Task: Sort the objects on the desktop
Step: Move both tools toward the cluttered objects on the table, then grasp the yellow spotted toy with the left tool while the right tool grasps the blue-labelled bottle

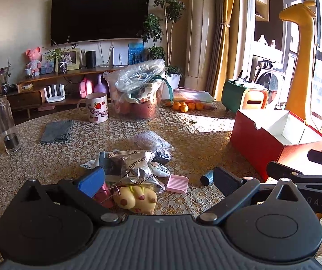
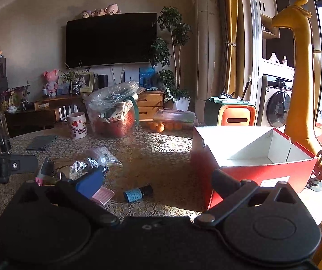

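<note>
On the round patterned table [image 1: 206,144], a red box [image 2: 262,171] with a white inside stands open at the right. Left of it lies a heap of foil snack packets [image 1: 136,168], a yellow squishy toy [image 1: 136,200], a pink ridged dish [image 1: 177,183] and a small dark bottle [image 2: 137,193]. Both the left gripper [image 1: 158,180] and the right gripper [image 2: 158,180] hang spread wide, holding nothing.

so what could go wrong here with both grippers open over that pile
The items lie heaped: closing the left gripper near the foil packet may also catch the yellow squishy toy or the binder clip beside it. The small dark bottle lies on its side and could roll if the right gripper nudges it. The red box stands close to the right gripper's far finger.
</note>
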Demonstrator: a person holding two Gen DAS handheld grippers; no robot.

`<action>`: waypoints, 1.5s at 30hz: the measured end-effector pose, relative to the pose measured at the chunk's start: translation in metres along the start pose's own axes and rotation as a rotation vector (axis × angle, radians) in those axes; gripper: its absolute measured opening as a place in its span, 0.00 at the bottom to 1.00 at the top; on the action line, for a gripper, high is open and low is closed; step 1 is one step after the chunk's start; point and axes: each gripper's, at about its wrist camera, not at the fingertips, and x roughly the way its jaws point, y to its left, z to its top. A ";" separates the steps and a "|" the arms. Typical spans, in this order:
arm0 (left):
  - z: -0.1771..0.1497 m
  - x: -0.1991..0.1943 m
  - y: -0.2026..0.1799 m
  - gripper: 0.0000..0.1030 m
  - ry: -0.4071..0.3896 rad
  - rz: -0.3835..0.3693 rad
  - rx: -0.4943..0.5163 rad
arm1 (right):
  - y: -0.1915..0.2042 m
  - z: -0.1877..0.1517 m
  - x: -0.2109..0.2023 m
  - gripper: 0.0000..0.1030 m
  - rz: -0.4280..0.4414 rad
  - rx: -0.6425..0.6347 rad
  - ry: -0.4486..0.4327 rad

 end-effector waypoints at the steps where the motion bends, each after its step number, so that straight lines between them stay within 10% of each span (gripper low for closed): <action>1: -0.002 0.004 0.000 1.00 0.009 -0.002 0.009 | 0.001 -0.002 0.006 0.99 0.003 -0.007 0.008; 28: -0.050 0.106 0.016 0.99 0.213 0.034 0.078 | 0.008 -0.028 0.121 0.98 0.065 -0.092 0.193; 45: -0.049 0.132 0.012 0.92 0.203 0.010 0.120 | 0.013 -0.038 0.169 0.97 0.101 -0.153 0.249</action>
